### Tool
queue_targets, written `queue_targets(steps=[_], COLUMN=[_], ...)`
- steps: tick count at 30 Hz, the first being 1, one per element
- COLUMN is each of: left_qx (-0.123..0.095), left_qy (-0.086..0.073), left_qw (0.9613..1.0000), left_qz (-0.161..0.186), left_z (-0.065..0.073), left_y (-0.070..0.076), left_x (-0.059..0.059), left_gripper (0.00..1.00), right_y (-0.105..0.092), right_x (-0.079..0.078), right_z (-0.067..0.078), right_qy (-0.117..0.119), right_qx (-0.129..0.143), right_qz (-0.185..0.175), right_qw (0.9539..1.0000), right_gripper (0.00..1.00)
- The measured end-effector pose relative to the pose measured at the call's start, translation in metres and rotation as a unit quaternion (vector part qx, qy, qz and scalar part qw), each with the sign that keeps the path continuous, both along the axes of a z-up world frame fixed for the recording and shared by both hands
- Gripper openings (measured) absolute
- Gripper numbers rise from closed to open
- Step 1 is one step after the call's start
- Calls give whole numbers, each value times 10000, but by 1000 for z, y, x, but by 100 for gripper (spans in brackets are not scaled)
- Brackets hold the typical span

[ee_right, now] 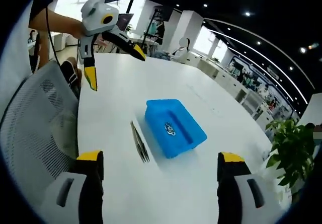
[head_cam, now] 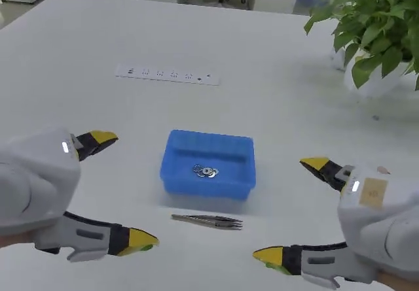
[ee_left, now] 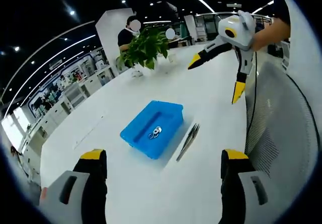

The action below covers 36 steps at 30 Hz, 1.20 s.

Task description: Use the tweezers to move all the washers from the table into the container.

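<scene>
A blue container point(head_cam: 208, 162) point(ee_left: 153, 128) point(ee_right: 175, 127) stands mid-table with several metal washers point(head_cam: 205, 171) point(ee_left: 154, 132) point(ee_right: 170, 129) lying in it. Metal tweezers point(head_cam: 208, 220) point(ee_left: 188, 140) point(ee_right: 139, 141) lie flat on the table just in front of it. My left gripper point(head_cam: 126, 189) point(ee_left: 163, 163) point(ee_right: 113, 61) is open, left of the container, nothing between its yellow-tipped jaws. My right gripper point(head_cam: 291, 210) point(ee_right: 160, 166) point(ee_left: 215, 78) is open too, to the right of the container, holding nothing. Both hover apart from the tweezers.
A white power strip point(head_cam: 167, 75) lies further back on the white table point(head_cam: 281, 101). A potted green plant point(head_cam: 374, 23) point(ee_left: 145, 48) point(ee_right: 289, 151) stands at the far right corner. A grey mesh chair point(ee_right: 35, 128) sits at the table's near edge.
</scene>
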<state>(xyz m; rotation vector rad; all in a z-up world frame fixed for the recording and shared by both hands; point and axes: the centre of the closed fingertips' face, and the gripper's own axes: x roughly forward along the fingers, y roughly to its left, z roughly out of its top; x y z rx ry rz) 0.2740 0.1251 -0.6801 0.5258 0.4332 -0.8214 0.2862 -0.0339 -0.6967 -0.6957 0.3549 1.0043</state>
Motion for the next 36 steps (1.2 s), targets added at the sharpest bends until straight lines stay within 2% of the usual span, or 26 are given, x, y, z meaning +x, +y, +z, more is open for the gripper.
queue_targets(steps=[4, 5, 7, 8, 11, 16, 19, 21, 23, 25, 27, 28, 31, 34, 36], left_qx=[121, 400, 694, 696, 545, 577, 567, 543, 403, 365, 423, 441, 431, 473, 454], left_qy=[-20, -28, -134, -166, -116, 64, 105, 173, 252, 229, 234, 238, 277, 399, 418], left_qw=[9998, 9988, 9967, 9966, 9978, 9977, 9977, 9977, 9984, 9986, 9982, 9981, 9981, 9979, 9979], left_qz=[-137, -264, -391, -408, -352, -361, -366, -360, -304, -319, -353, -354, -352, -194, -182], left_z=[5, 4, 7, 11, 16, 10, 9, 8, 9, 11, 11, 10, 10, 7, 9], left_y=[-3, -1, 2, 2, 4, 7, 7, 7, 5, 4, 4, 4, 6, 13, 14], left_x=[-7, -10, -10, -10, -8, -10, -11, -12, -13, -14, -16, -16, -16, -13, -12], left_gripper=[100, 100, 100, 100, 100, 100, 100, 100, 100, 100, 100, 100, 99, 99, 99], right_y=[5, 7, 8, 10, 12, 15, 13, 11, 11, 9, 14, 15, 19, 22, 24], right_x=[-2, -3, -3, -2, -1, -2, -2, -2, -5, -2, 2, 3, 3, 2, 0], right_z=[0, 0, 0, 0, -1, 1, 2, 3, 2, 5, 15, 17, 23, 23, 22], right_qy=[-56, -91, -111, -104, -103, 27, 77, 153, 363, 566, 607, 600, 562, 642, 645], right_qx=[-209, -249, -299, -338, -403, -301, -295, -258, -202, -17, 280, 332, 334, 235, 147], right_qz=[177, 230, 274, 299, 332, 331, 341, 287, 275, 11, -114, -116, -1, 111, 227], right_qw=[9996, 9994, 9991, 9989, 9986, 9990, 9990, 9991, 9988, 9984, 9977, 9976, 9979, 9976, 9976], right_gripper=[100, 100, 100, 100, 100, 100, 100, 100, 100, 100, 100, 100, 100, 100, 100])
